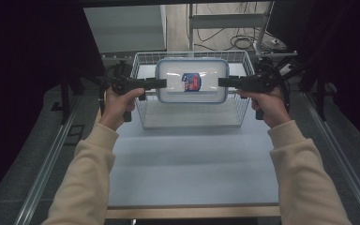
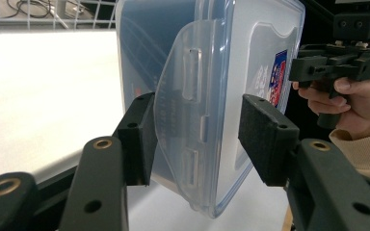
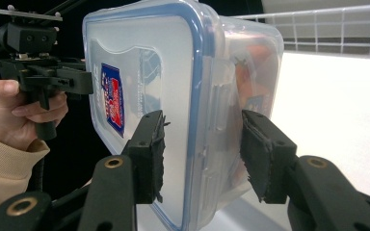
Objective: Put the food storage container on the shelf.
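High view: clear lidded container [image 1: 192,80] (blue-rimmed) held above wire basket [image 1: 143,115] at desk's 12 o'clock; left gripper [image 1: 161,83] clamps its 9 o'clock end, right gripper [image 1: 222,82] its 3 o'clock end.

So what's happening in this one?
A person holds a clear lidded box between two hand-held grippers, the left hand-held gripper on its left end and the right hand-held gripper on its right end. The box, blue-rimmed lid on top with a label on it, hangs level above a wire basket on the table. In the right gripper view the jaws clamp the box across lid and base.
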`<action>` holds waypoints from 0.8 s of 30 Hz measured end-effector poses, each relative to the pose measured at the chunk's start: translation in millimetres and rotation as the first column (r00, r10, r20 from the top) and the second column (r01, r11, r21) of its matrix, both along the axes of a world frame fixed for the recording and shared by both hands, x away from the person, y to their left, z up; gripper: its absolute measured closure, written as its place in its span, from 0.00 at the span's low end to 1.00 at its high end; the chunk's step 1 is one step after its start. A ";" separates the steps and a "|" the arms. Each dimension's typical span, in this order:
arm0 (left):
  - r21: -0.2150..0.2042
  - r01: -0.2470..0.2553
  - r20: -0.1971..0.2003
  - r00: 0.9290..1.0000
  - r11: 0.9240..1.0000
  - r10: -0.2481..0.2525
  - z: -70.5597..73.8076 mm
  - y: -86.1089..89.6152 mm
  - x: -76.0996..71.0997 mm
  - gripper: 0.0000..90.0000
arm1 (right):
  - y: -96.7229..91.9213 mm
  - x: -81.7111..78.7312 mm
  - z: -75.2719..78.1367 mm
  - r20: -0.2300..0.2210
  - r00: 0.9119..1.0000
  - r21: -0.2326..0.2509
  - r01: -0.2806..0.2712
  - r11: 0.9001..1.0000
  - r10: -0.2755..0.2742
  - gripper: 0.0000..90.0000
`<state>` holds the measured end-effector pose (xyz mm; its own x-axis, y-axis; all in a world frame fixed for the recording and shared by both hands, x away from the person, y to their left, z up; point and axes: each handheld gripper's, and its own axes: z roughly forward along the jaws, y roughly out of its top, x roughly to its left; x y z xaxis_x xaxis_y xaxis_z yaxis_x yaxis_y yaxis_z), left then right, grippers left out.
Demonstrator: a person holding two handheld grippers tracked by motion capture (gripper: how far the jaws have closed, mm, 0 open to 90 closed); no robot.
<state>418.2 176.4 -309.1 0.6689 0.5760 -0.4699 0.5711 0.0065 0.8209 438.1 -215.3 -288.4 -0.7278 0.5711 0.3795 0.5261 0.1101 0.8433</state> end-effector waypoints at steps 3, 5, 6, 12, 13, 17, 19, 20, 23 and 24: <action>-0.003 0.000 -0.006 1.000 1.000 0.000 1.1 -0.1 8.1 0.55 | 0.4 7.4 3.1 -0.004 1.000 -0.003 0.003 1.000 -0.003 0.58; -0.008 -0.003 -0.019 1.000 1.000 0.003 2.1 -0.8 16.8 0.55 | 0.1 16.9 5.2 -0.012 1.000 -0.007 0.004 1.000 -0.004 0.58; -0.007 -0.001 -0.025 1.000 1.000 0.001 2.2 -0.5 24.8 0.55 | -0.1 25.2 6.2 -0.024 1.000 -0.007 0.003 1.000 -0.003 0.58; -0.013 0.000 -0.069 0.998 1.000 -0.001 -3.6 1.3 44.4 0.55 | 1.4 45.9 3.8 -0.060 0.998 -0.015 0.008 1.000 -0.009 0.58; -0.016 0.003 -0.078 0.997 1.000 -0.005 -6.6 1.9 49.0 0.55 | 1.8 48.8 3.2 -0.067 0.998 -0.019 0.009 1.000 -0.011 0.58; -0.039 -0.003 -0.112 0.994 0.999 -0.001 -14.1 3.6 60.5 0.55 | 4.1 60.6 -1.1 -0.104 0.994 -0.035 0.018 0.999 -0.022 0.57; -0.041 -0.010 -0.116 0.993 0.999 0.006 -13.7 3.6 64.3 0.55 | 4.5 65.5 -2.8 -0.118 0.993 -0.023 0.025 0.999 -0.028 0.57; -0.037 -0.012 -0.121 0.993 0.999 0.007 -12.8 3.6 67.0 0.55 | 4.9 67.9 -3.3 -0.117 0.993 -0.021 0.029 0.999 -0.031 0.57; -0.042 -0.019 -0.146 0.989 0.999 0.012 -11.6 3.0 73.5 0.55 | 4.9 74.7 -3.3 -0.136 0.990 -0.018 0.036 0.999 -0.038 0.56; -0.047 -0.026 -0.166 0.986 0.999 0.018 -10.9 3.0 77.7 0.54 | 5.4 79.6 -3.2 -0.153 0.987 -0.010 0.049 0.999 -0.050 0.56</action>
